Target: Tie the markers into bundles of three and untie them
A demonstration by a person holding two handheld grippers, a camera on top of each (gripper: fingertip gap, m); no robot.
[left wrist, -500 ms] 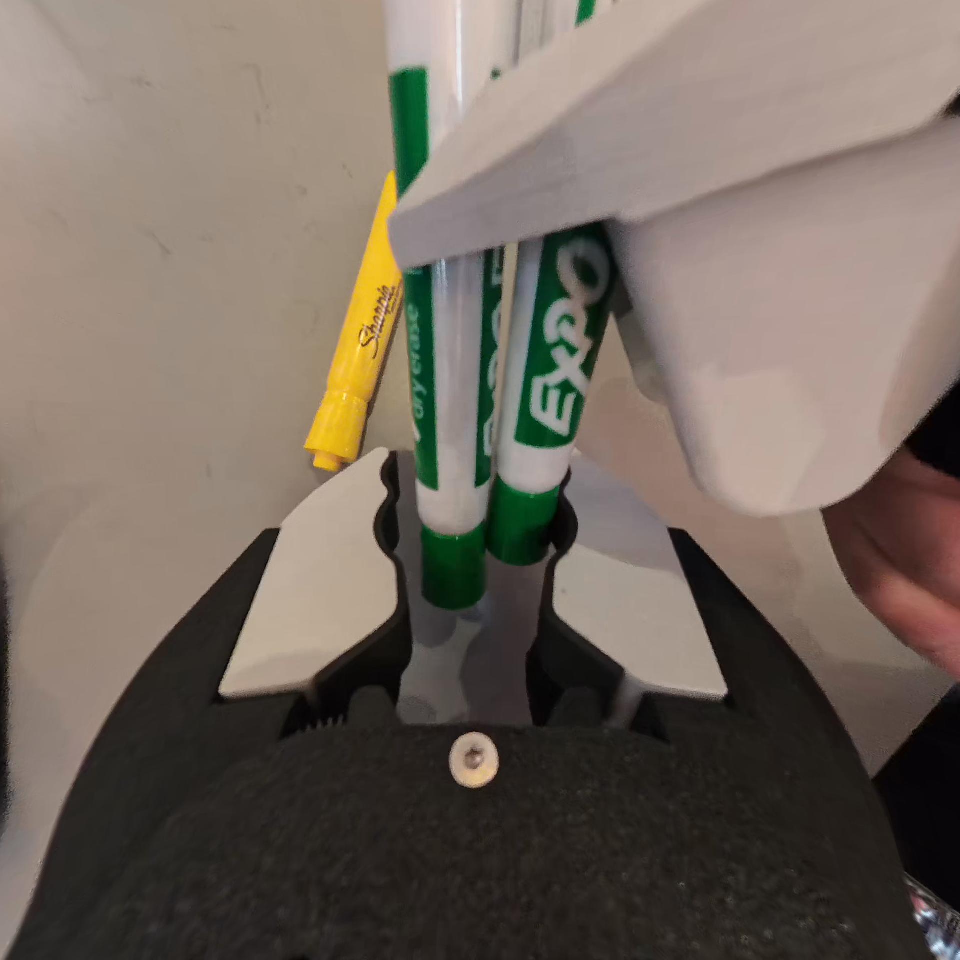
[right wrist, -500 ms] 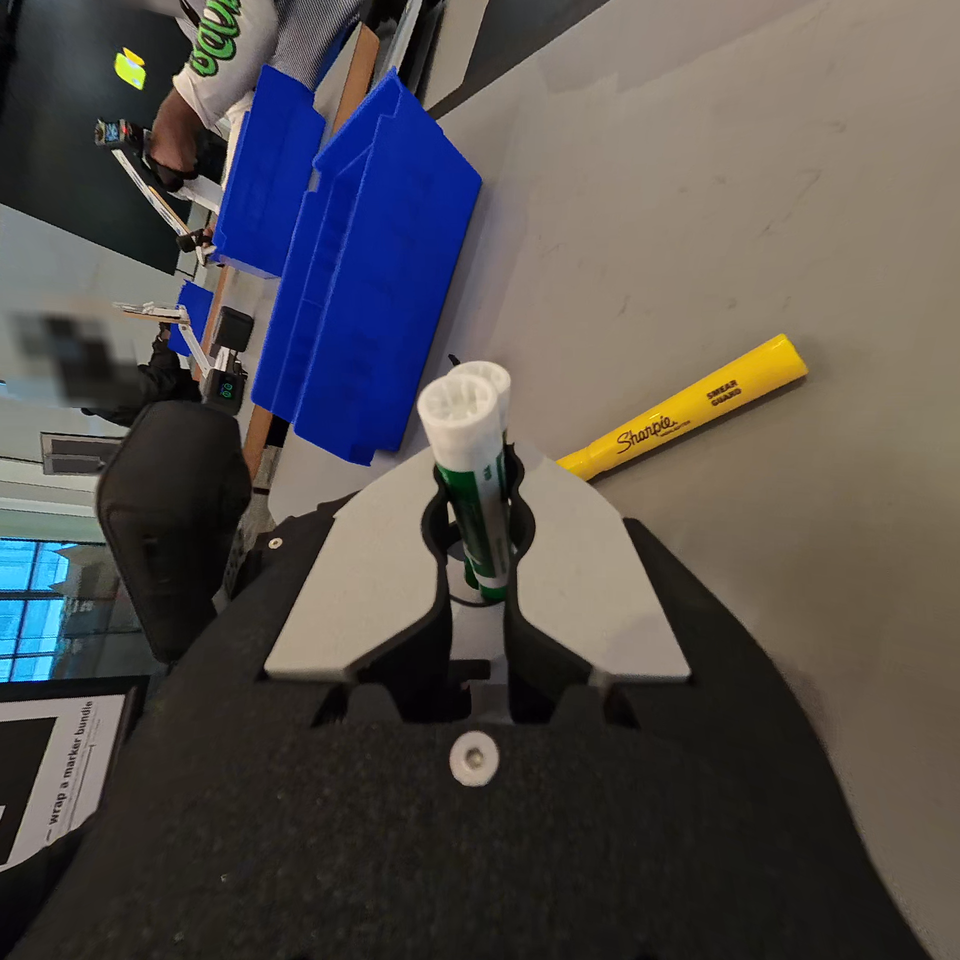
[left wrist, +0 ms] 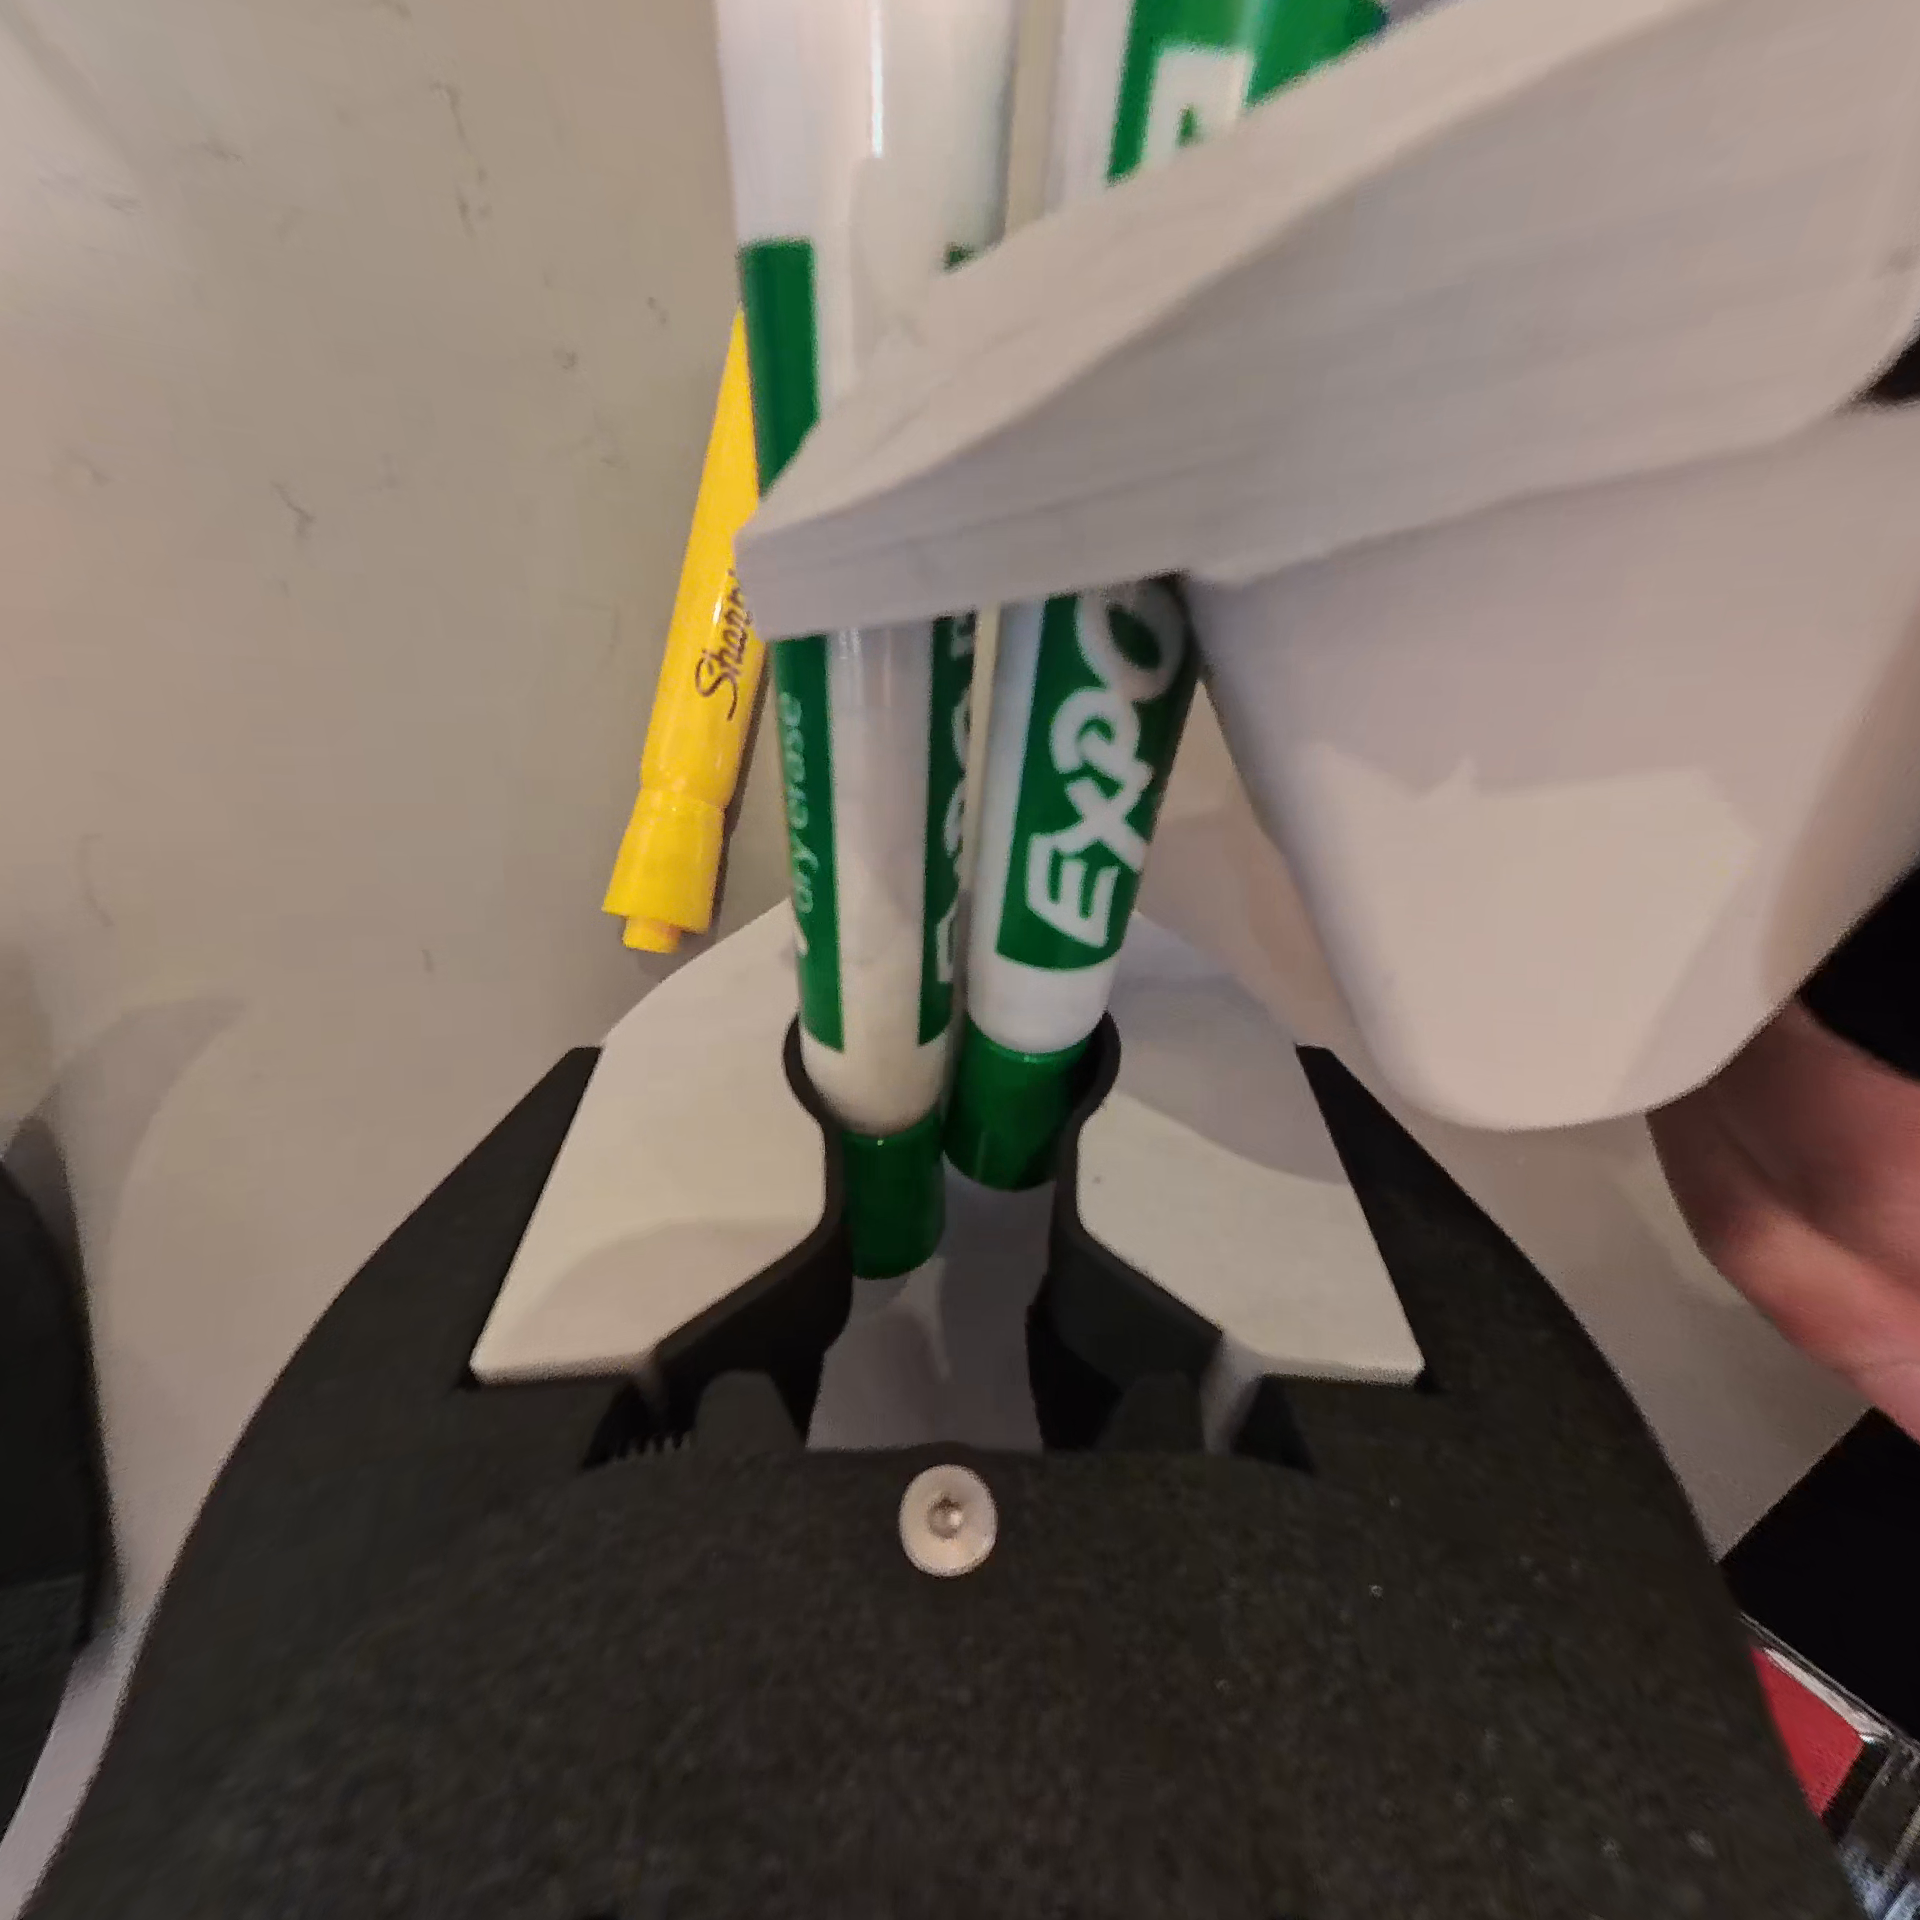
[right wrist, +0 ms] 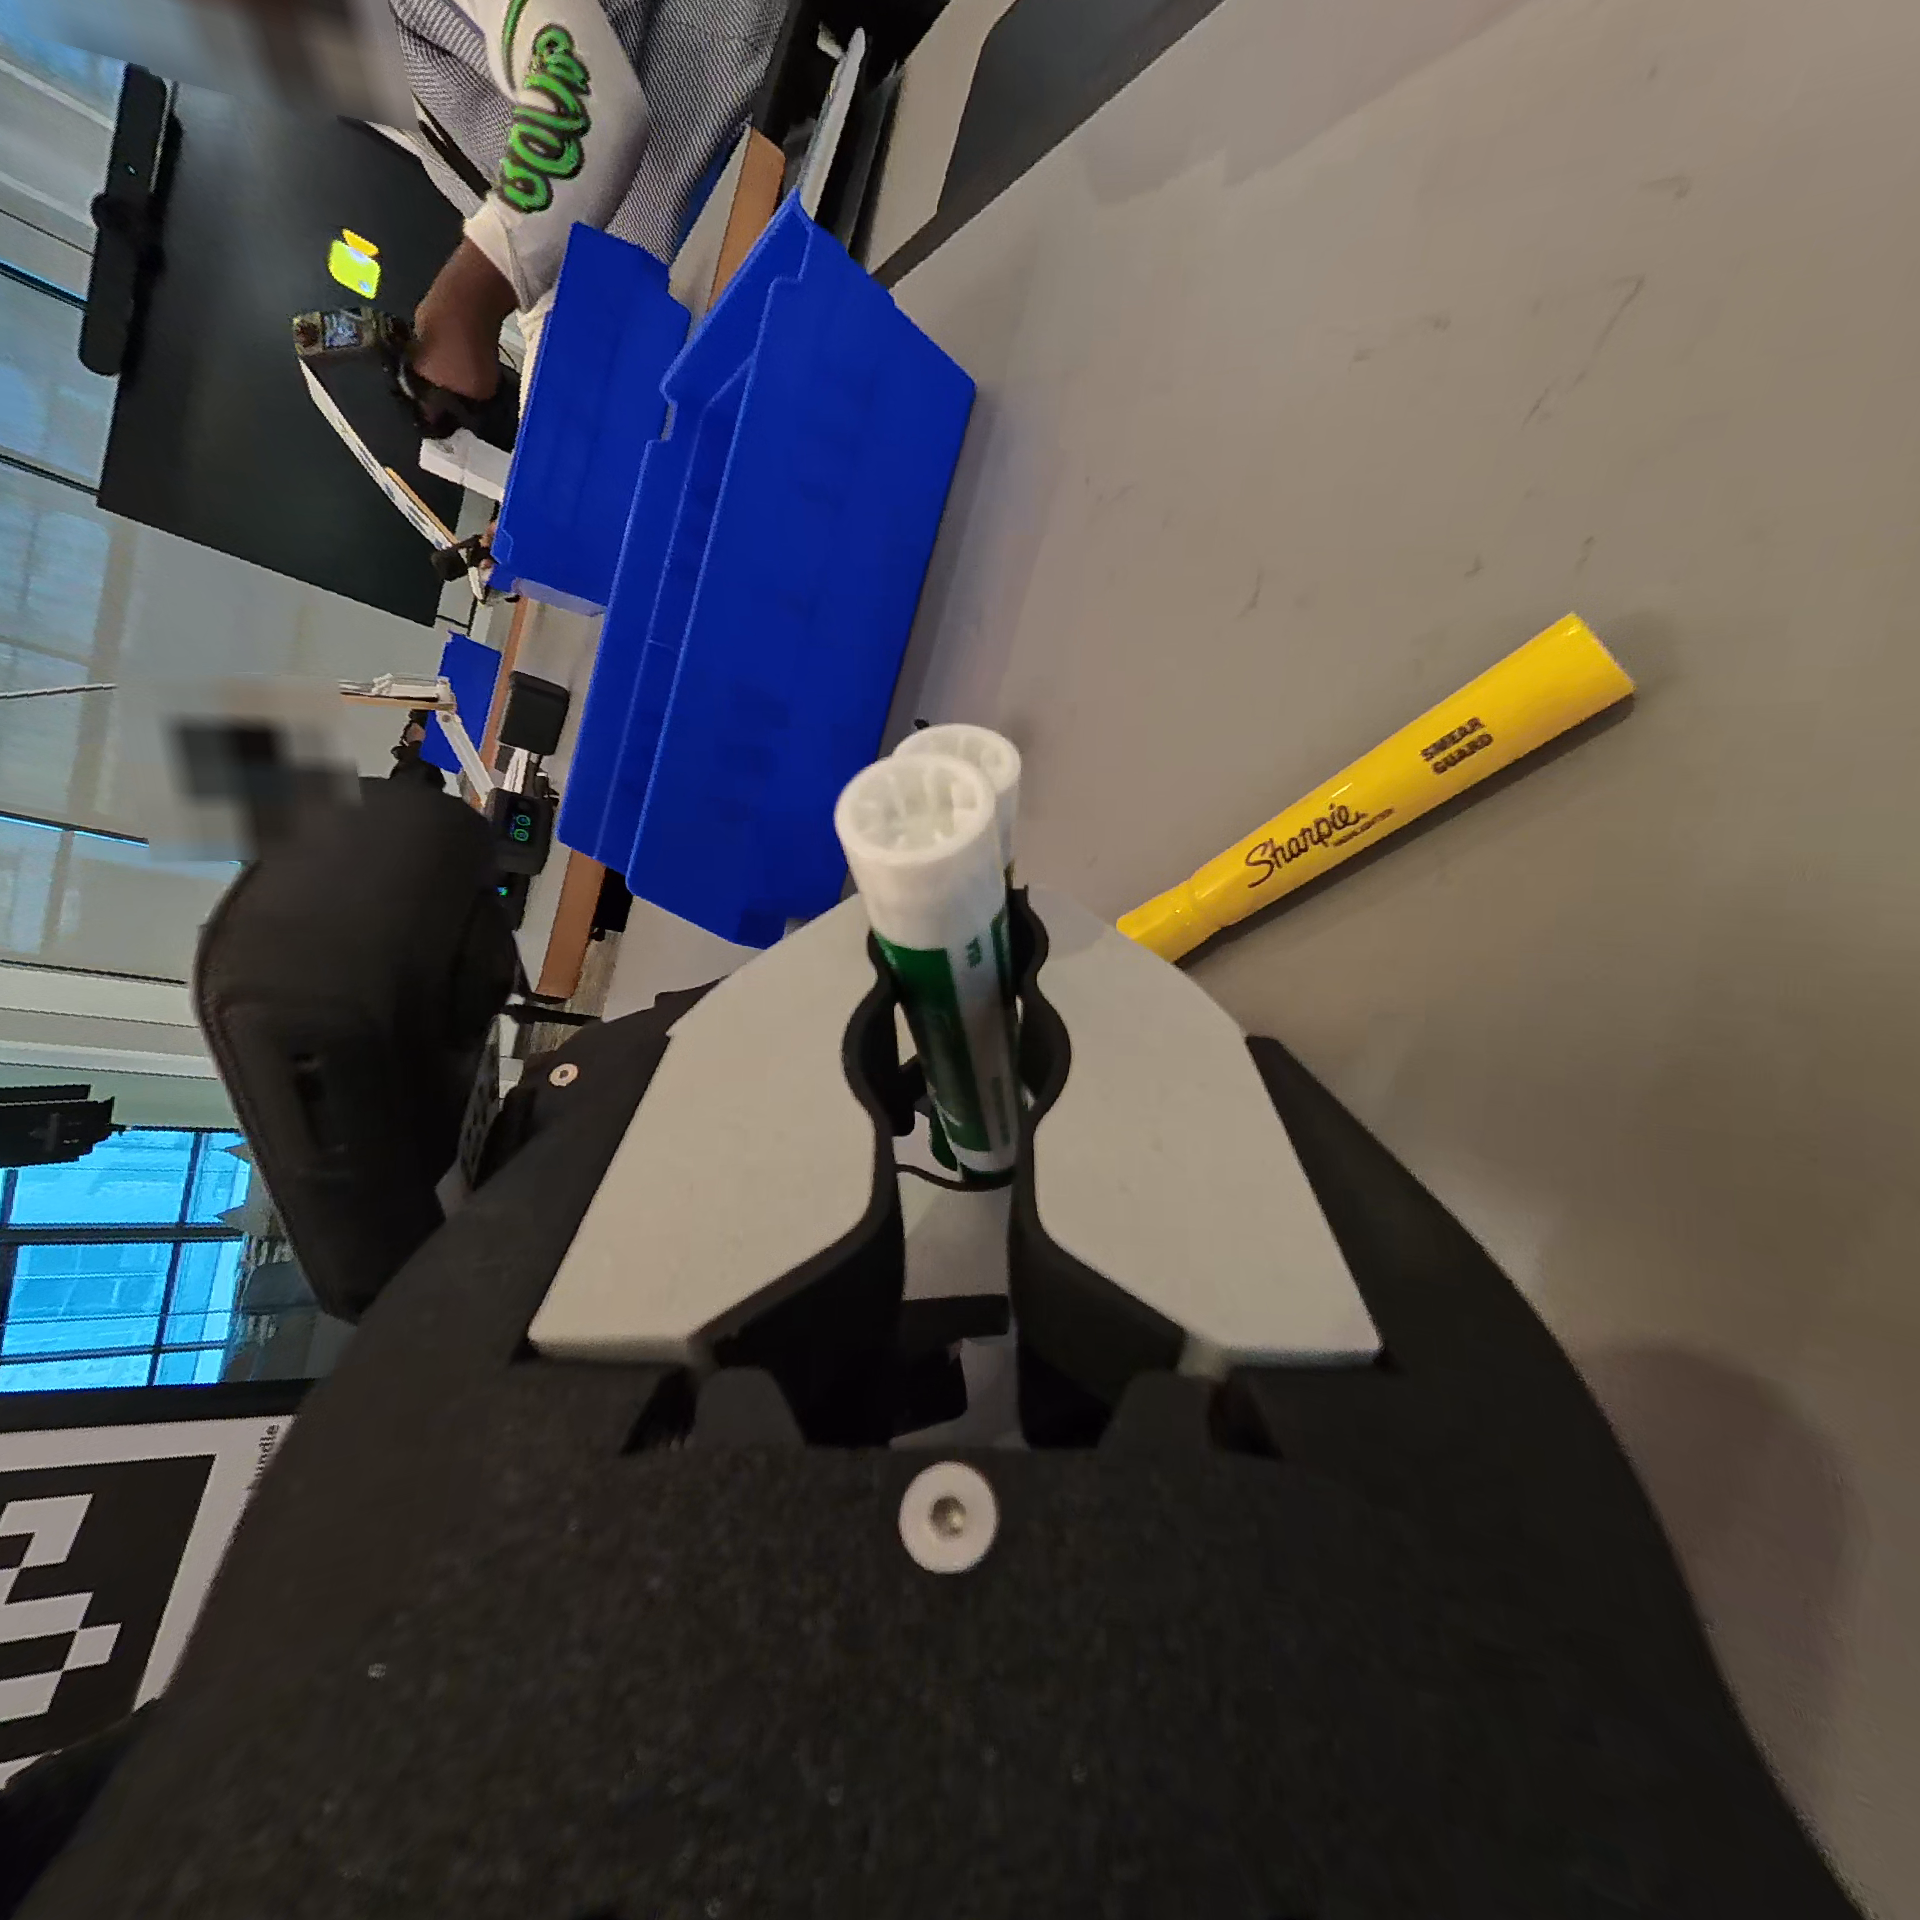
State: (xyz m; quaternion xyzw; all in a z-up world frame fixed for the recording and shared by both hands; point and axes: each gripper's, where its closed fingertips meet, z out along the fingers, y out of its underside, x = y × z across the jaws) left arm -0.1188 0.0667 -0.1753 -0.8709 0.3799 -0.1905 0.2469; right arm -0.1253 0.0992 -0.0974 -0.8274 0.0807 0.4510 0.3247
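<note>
We are holding two green markers (left wrist: 966, 831) side by side, with one gripper at each end. The left gripper (left wrist: 951, 1153) has its fingers closed on the green cap ends. The right gripper (right wrist: 951, 1029) has its fingers closed around the white ends, which poke up out of it.

A yellow marker (right wrist: 1382, 800) lies alone on the grey bench (right wrist: 1455, 364), just beside the green pair but not in it. So we think we are at the start of making a bundle: two are together, and the third is not in yet.

A thin dark loop (right wrist: 951, 1179) shows by the green markers in the right wrist view (it may be the band, but we cannot tell for sure).

Next we likely need to bring the yellow marker in beside the two green ones. One gripper would have to let go to fetch it, so the other must grip tight, or the pair may slip apart.
</note>
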